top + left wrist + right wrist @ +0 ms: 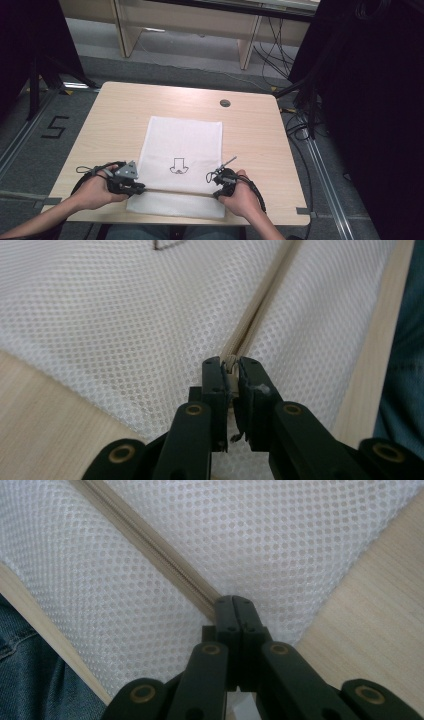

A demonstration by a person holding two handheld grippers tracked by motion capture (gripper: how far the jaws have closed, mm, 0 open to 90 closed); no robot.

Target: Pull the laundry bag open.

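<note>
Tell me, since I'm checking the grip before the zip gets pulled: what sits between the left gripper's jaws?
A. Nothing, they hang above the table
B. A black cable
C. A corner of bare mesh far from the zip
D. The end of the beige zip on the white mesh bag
D: in the left gripper view the left gripper has its jaws closed on the end of the beige zip that runs across the white mesh bag.

Both forearms are showing bare, no sleeves reaching the wrists, and blue denim is covering the legs. The left gripper (131, 186) is wearing a grey three-cornered plate on its black body; the right gripper (220, 191) is showing black too. Black cables are looping behind each. Brass-coloured pins are studding the black jaw linkages.
</note>
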